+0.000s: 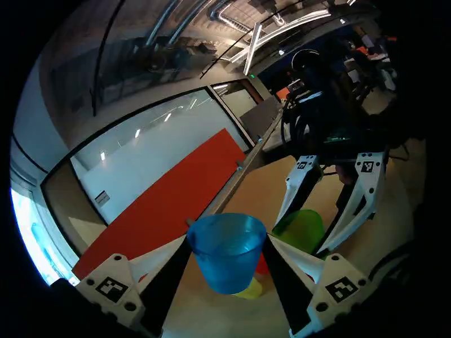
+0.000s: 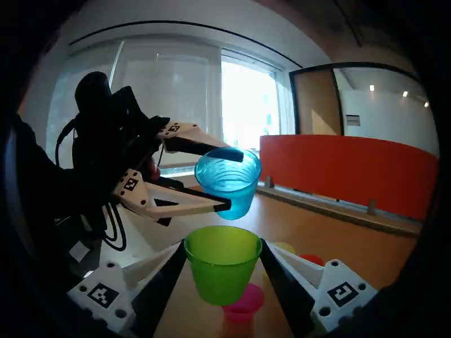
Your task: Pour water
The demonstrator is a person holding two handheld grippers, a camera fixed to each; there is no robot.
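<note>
I see the left gripper [image 1: 227, 243] clamped on a translucent blue cup [image 1: 225, 267], round, tapered plastic. The right gripper [image 2: 223, 248] is clamped on a smooth green cup [image 2: 221, 273] of the same shape.

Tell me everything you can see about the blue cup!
The blue cup looks like see-through plastic, with a wide round rim and a narrower bottom. It is up in the air, pinched on both sides by the left gripper, whose black fingers press its walls. It leans a little, its mouth tipped toward the green cup close by. Whether water is inside, I cannot tell.
</note>
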